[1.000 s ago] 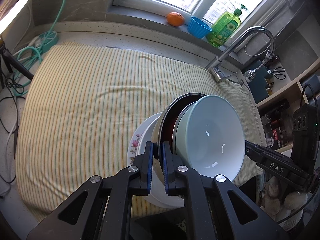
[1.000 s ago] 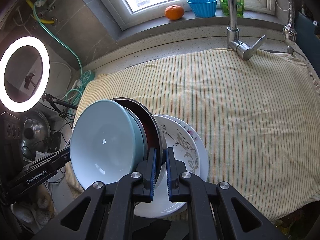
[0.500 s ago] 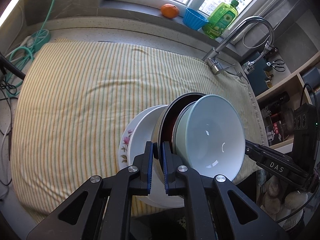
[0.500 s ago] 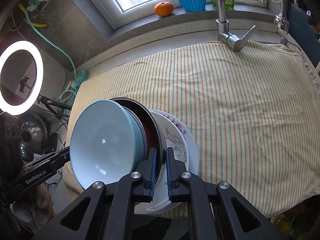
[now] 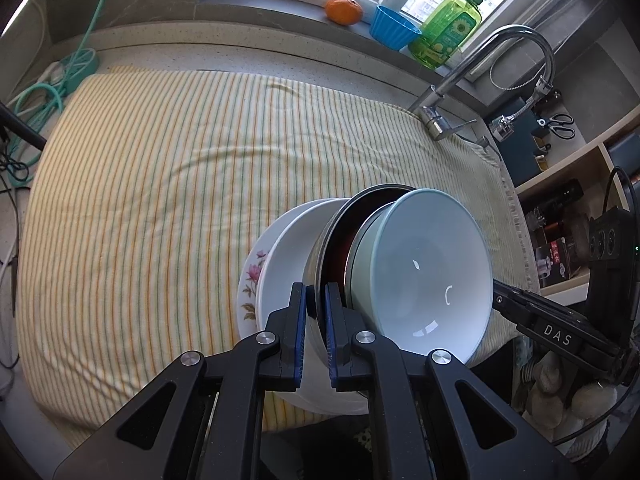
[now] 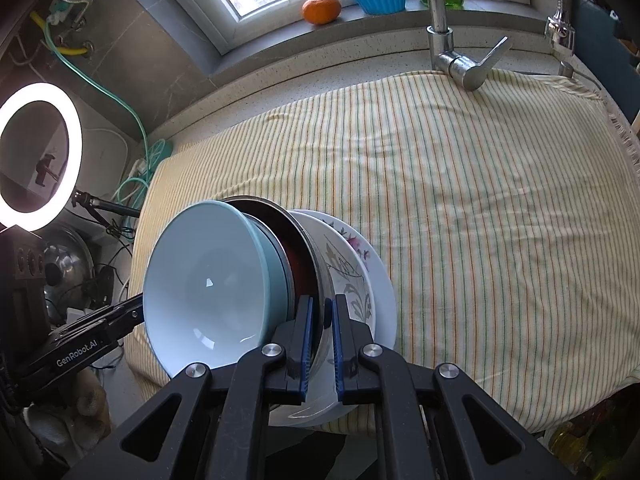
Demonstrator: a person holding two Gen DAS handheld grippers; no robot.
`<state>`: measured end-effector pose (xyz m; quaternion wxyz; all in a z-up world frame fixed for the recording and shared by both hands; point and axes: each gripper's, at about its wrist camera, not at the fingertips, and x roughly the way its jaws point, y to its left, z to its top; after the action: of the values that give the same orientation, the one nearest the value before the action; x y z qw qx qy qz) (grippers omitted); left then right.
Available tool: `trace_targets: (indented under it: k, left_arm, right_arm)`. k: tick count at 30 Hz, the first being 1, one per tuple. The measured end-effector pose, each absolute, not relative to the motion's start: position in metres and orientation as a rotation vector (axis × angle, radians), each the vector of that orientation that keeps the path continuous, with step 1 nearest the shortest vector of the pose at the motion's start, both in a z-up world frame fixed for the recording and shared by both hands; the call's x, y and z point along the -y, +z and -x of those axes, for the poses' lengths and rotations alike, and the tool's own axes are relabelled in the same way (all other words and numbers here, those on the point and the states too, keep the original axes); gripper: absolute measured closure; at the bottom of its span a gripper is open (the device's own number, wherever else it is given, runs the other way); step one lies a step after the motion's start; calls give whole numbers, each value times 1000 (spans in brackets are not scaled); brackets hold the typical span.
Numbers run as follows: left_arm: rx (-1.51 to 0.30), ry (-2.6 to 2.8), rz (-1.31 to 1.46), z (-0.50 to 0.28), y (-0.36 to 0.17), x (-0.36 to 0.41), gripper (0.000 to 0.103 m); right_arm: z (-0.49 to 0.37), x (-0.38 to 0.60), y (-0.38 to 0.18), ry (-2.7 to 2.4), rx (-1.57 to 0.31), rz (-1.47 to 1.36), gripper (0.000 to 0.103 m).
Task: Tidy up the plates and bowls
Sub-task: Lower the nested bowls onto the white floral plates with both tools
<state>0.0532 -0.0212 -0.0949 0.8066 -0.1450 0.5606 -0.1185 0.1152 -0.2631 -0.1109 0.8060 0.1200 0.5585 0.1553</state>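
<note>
Low centre of the left wrist view: left gripper, blue-padded jaws clamped together on the thin rim of a metal bowl with a dark red inside. Nested in it, a pale blue bowl, mouth turned toward lower right of frame. Behind the metal bowl, a white plate, and behind that a flowered plate, pink blossom showing at its left edge. Whole stack tilted on edge over the near rim of a striped yellow cloth.

Low centre of the right wrist view: right gripper, jaws likewise pinched on the metal bowl's rim from the opposite side. Pale blue bowl at left, flowered plate and white plate at right.

Upper frame, on the window sill: orange, blue cup, green soap bottle. Right of these, a chrome tap at the cloth's far edge. Far left of the right wrist view: glowing ring light.
</note>
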Motion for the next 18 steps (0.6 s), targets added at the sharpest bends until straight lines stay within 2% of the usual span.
trace_targets:
  k: [18]
  left_arm:
    - [-1197,-252,295,-56,-97,20,96]
  right_arm:
    - [-116,262,-115,341,-1212,-269,95]
